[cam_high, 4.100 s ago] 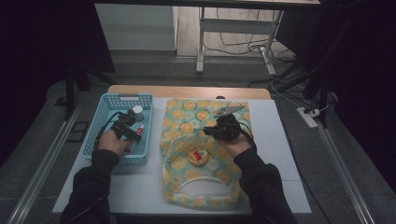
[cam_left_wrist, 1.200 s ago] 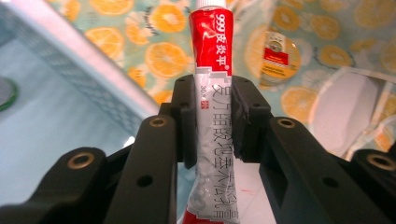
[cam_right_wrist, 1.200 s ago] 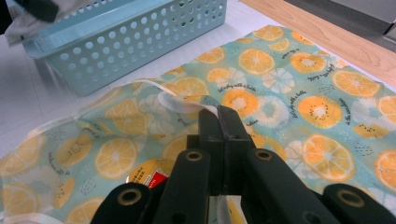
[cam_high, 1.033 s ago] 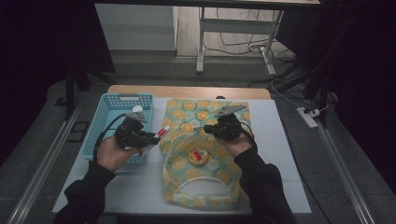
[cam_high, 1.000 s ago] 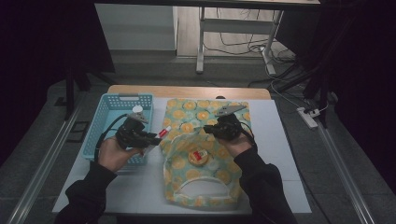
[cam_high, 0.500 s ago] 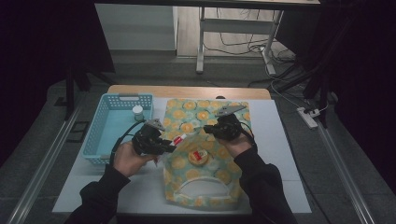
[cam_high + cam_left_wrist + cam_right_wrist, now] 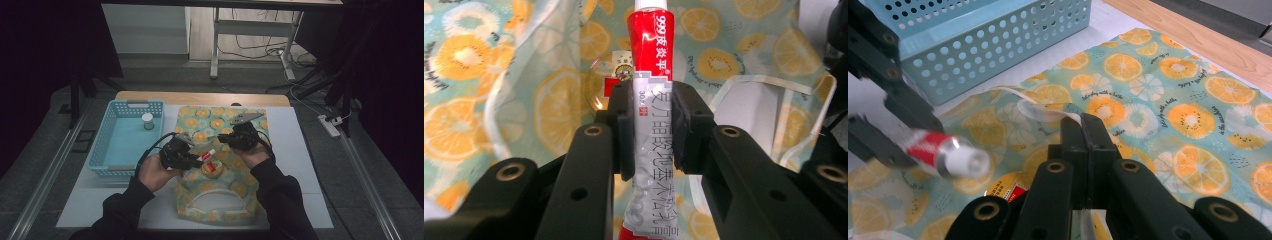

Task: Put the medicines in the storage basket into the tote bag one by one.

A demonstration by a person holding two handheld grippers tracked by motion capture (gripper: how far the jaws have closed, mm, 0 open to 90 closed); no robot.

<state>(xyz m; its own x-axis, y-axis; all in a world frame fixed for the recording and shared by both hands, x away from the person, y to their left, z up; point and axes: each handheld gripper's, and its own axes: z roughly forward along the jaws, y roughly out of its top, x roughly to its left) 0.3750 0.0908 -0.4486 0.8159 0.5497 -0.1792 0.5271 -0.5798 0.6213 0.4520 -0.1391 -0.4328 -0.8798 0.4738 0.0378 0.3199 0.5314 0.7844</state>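
Gripping a red-and-white tube crosswise, the left tongs carry it over the fruit-print bag, right of the blue basket. Right tongs pinch the bag's edge, apparently holding its mouth open.

A small white-capped jar stands in the blue basket.

The white table top has a wooden strip at its far edge. Behind it the grey floor carries metal frame legs, loose cables and a power strip (right side). The room's sides are dark.
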